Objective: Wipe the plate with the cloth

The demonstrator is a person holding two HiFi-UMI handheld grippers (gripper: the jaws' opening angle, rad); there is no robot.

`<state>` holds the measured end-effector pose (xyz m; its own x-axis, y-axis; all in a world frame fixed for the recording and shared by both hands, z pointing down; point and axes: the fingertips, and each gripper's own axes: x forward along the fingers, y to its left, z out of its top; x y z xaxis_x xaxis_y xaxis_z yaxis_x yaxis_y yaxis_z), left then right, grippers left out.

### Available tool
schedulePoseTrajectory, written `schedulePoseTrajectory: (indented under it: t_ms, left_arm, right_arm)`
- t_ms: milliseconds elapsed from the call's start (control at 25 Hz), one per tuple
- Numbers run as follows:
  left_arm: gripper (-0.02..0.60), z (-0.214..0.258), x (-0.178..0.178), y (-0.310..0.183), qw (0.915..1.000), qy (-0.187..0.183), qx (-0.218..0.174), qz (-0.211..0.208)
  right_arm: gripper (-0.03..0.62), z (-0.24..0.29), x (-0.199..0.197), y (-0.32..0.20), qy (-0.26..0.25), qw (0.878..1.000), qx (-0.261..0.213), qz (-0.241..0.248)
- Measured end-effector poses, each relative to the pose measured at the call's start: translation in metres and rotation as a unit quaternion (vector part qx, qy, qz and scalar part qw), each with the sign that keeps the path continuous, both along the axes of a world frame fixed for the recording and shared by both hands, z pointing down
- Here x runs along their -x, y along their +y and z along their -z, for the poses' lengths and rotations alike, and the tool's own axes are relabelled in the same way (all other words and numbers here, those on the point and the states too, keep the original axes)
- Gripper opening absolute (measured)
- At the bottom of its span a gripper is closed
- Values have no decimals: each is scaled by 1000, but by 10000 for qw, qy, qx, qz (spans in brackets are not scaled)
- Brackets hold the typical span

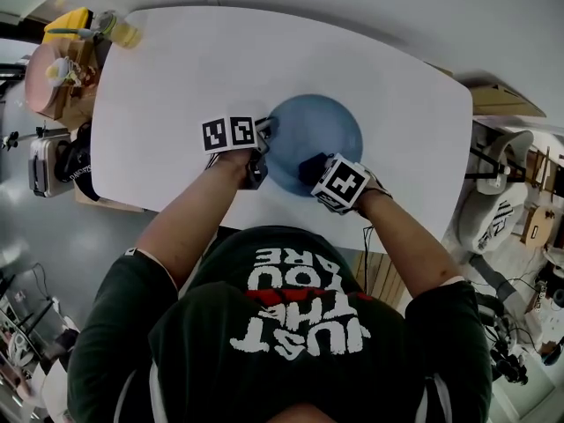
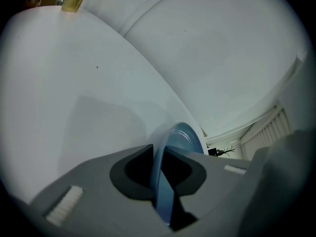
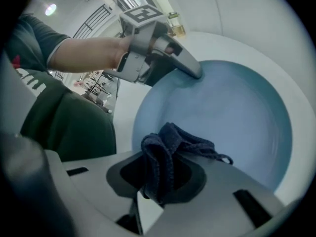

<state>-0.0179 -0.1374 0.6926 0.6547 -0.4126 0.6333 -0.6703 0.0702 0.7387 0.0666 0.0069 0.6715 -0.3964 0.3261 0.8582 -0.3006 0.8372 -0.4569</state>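
Note:
A round blue plate (image 1: 315, 130) lies on the white table (image 1: 176, 86) in front of the person. My left gripper (image 1: 263, 137) is shut on the plate's left rim; in the left gripper view the rim (image 2: 180, 137) runs edge-on between the jaws (image 2: 163, 181). My right gripper (image 1: 310, 170) is shut on a bunched dark blue cloth (image 3: 165, 152), which hangs over the near part of the plate (image 3: 232, 117). Whether the cloth touches the plate I cannot tell. The right gripper view also shows the left gripper (image 3: 197, 74) clamped on the far rim.
A yellowish bottle (image 1: 121, 30) stands at the table's far left corner, also in the left gripper view (image 2: 72, 1). Beyond the left edge are a cluttered side table (image 1: 57, 69) and bags on the floor. Chairs and cables (image 1: 507, 210) stand past the right edge.

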Motion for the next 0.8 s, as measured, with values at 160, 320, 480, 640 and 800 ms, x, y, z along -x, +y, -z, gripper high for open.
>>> schedulePoseTrajectory:
  t_ms: [160, 320, 480, 640, 800]
  left_arm:
    - [43, 1, -1, 0, 10000, -5, -13, -41]
    - [44, 0, -2, -1, 9999, 21, 6, -118]
    - [44, 2, -2, -2, 9995, 123, 36, -287]
    - [45, 3, -3, 1, 9983, 257, 76, -513]
    - [44, 3, -2, 0, 9957, 292, 96, -876]
  right_arm:
    - [69, 2, 38, 9, -359, 9992, 123, 136]
    - [69, 1, 73, -1, -632, 9979, 9, 148]
    - [69, 3, 100, -28, -967, 9949, -255, -106]
    - [69, 6, 110, -53, -1379, 9858, -922, -257]
    - [69, 11, 113, -67, -1809, 9670, -1784, -187]
